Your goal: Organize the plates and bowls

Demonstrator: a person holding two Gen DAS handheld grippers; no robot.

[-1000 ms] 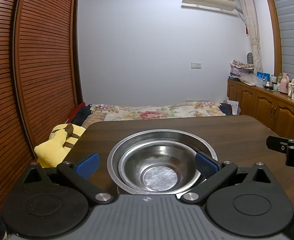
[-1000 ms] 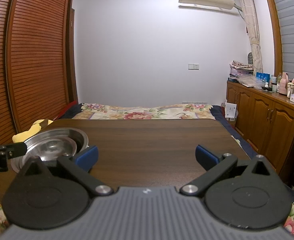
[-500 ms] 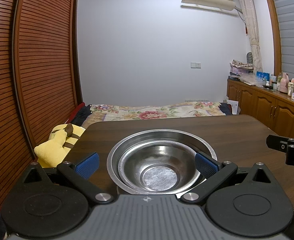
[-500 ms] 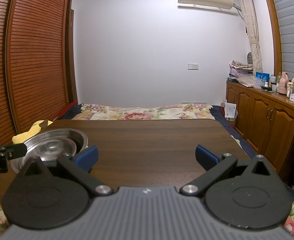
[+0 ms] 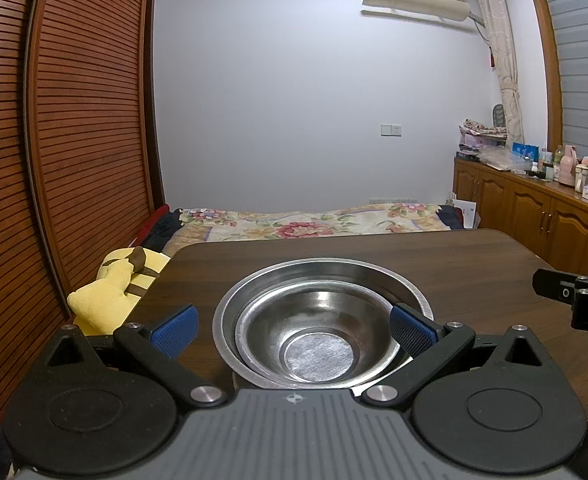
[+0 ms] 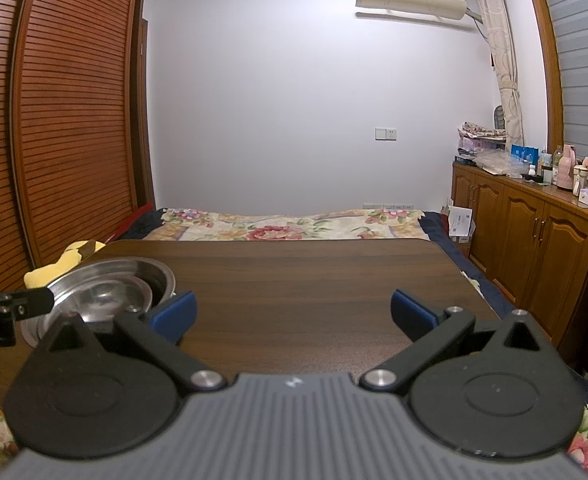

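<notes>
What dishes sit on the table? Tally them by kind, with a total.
Large round stainless steel bowl: 1
Smaller round stainless steel bowl nested inside it: 1
Plates: 0
Total: 2 dishes on the dark wooden table

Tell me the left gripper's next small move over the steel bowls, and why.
Probably back the left gripper straight off. It is open and grips nothing, and the small bowl already sits nested inside the large bowl on the table, so stacking looks done.
</notes>
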